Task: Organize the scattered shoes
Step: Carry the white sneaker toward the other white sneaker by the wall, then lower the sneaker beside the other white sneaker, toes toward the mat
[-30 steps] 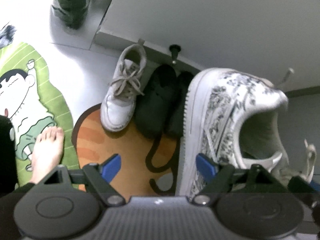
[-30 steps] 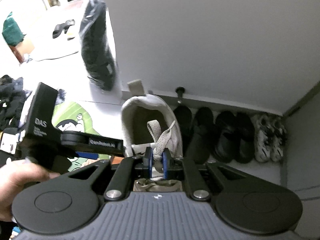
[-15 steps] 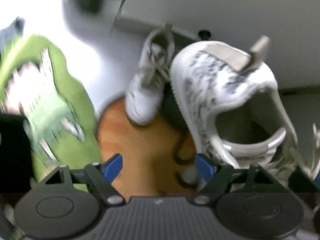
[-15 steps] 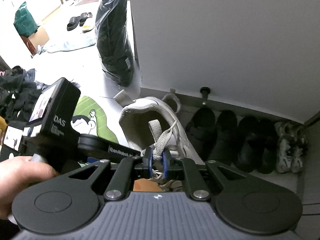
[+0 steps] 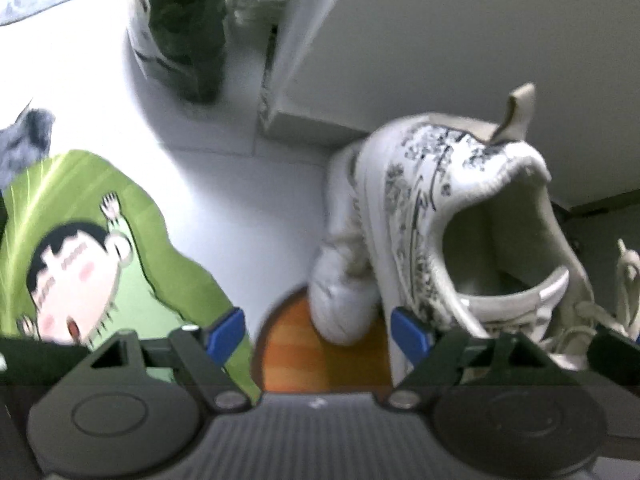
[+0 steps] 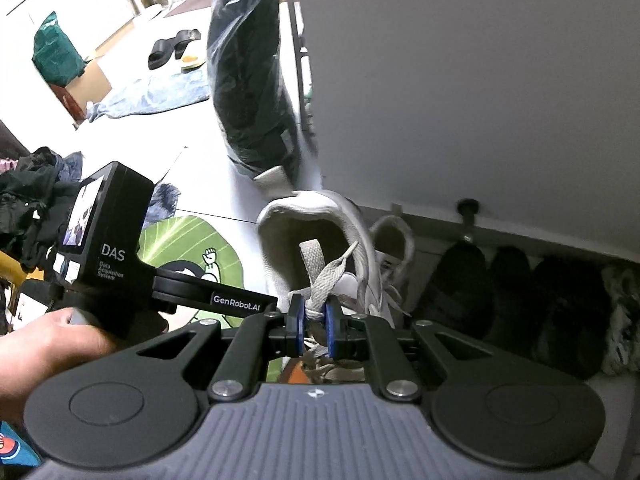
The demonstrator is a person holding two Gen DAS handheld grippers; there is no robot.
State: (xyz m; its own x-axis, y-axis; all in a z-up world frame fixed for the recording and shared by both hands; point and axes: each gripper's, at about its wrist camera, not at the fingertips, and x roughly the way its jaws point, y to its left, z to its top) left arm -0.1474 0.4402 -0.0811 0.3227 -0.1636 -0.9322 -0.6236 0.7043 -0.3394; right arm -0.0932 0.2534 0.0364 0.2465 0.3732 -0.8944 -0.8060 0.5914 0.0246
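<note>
- Two sneakers matter here: the patterned sneaker (image 5: 448,216) hangs from the right gripper (image 6: 313,322), heel up and toe down, just beside its mate (image 5: 344,276), which stands by the wall with its toe on the orange mat (image 5: 320,360).
- The right gripper's fingers are clamped on the laces (image 6: 320,280), at the tongue; nothing else bears the shoe.
- The left gripper (image 5: 318,332) stands apart and empty, with the green cartoon mat (image 5: 100,240) beyond its left finger.
- Handling, as I judge it: the shoe is light, with a soft upper and stiff sole. Laces are a loose hold, so it may swing or slip; the heel collar would be firmer.
- A second ago the mate and the black shoes (image 6: 496,284) lay farther off; now the carried sneaker sits lower and closer to the wall, and the left fingers have narrowed slightly.
</note>
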